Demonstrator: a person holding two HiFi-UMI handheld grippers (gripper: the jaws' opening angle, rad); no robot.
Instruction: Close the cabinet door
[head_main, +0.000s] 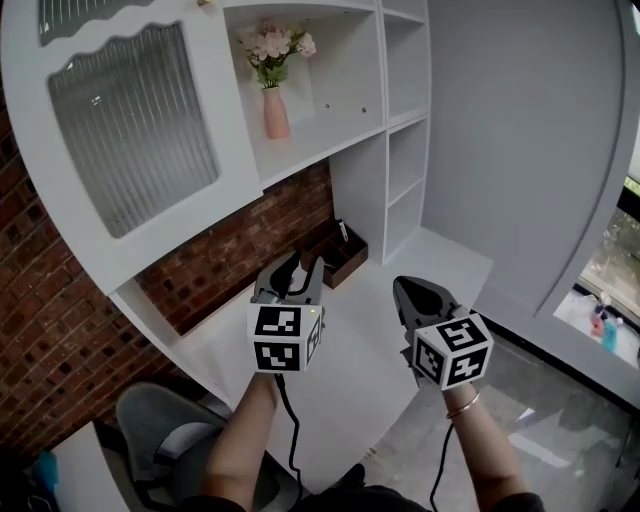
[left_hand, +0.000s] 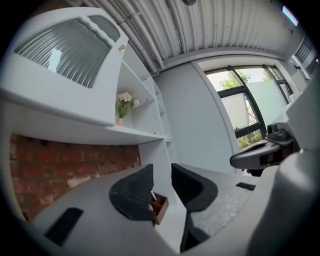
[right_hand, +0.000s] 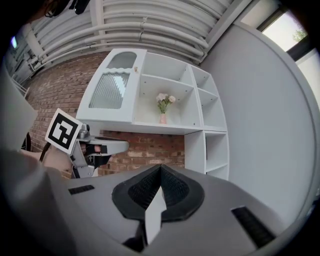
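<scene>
- Cabinet door (head_main: 130, 140), white-framed with a ribbed glass pane, hangs at the upper left of the white shelf unit, just beside the open compartment with the pink vase of pale flowers (head_main: 274, 105). Its lower edge seems to line up with the shelf fronts, so I judge it shut or very nearly so. A small gold knob (right_hand: 135, 70) sits on the edge next to that compartment, which would put the hinges on the far side.
- Left hand-held gripper (head_main: 300, 270) is level and low over the white bench (head_main: 440, 262), well below the door. Its jaws stand wide with nothing between them; the brown open box (head_main: 335, 255) seen through the gap lies further back on the bench. This pose fits a hand that has no grip to keep.
- Right hand-held gripper (head_main: 420, 295) is beside the left one and also level, with its jaws closed together on nothing. It looks idle.
- Neither gripper touches the door or the knob.
- A red brick wall (head_main: 50, 330) shows behind the bench and under the cabinet.
- I can read no brand, label or wording. The only print is the black-and-white square markers on the grippers' cubes, and these are patterns, not text.
</scene>
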